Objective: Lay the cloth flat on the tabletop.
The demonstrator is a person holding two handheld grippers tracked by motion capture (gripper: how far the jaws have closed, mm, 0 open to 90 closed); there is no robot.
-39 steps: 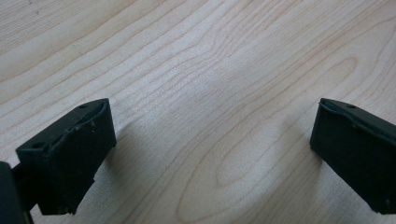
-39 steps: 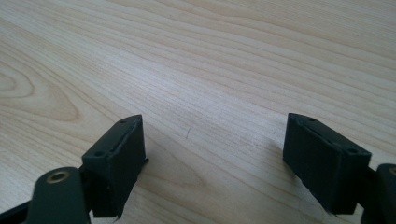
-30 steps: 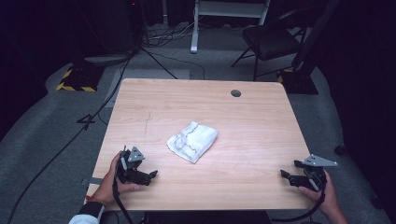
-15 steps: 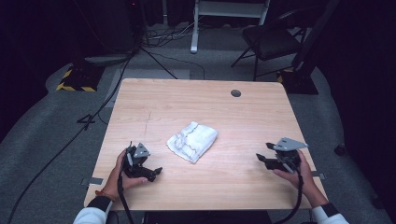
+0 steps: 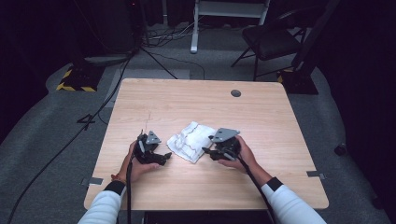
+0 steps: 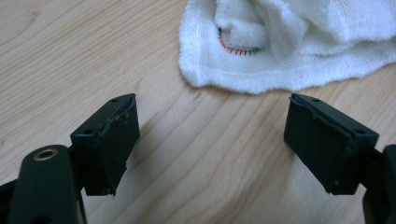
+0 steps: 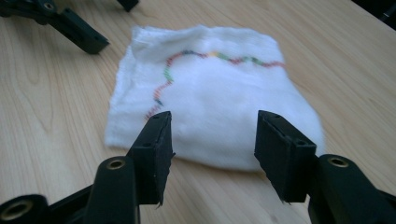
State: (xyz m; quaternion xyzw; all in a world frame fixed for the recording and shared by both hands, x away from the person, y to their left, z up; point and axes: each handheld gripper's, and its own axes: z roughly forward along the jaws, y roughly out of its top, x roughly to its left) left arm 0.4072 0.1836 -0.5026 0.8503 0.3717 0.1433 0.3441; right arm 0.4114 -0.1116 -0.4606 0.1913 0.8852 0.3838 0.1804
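Your left tongs (image 5: 164, 156) and right tongs (image 5: 206, 150), both spread and just narrowing, flank the folded white stitched cloth (image 5: 189, 141) at nine and three o'clock on the pale wooden surface (image 5: 261, 121).

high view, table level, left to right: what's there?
left tongs → folded white cloth → right tongs. Farther right, near the table's far edge, the round grommet.

floor: grey carpet (image 5: 56, 140) | chair (image 5: 268, 39) | room: dark
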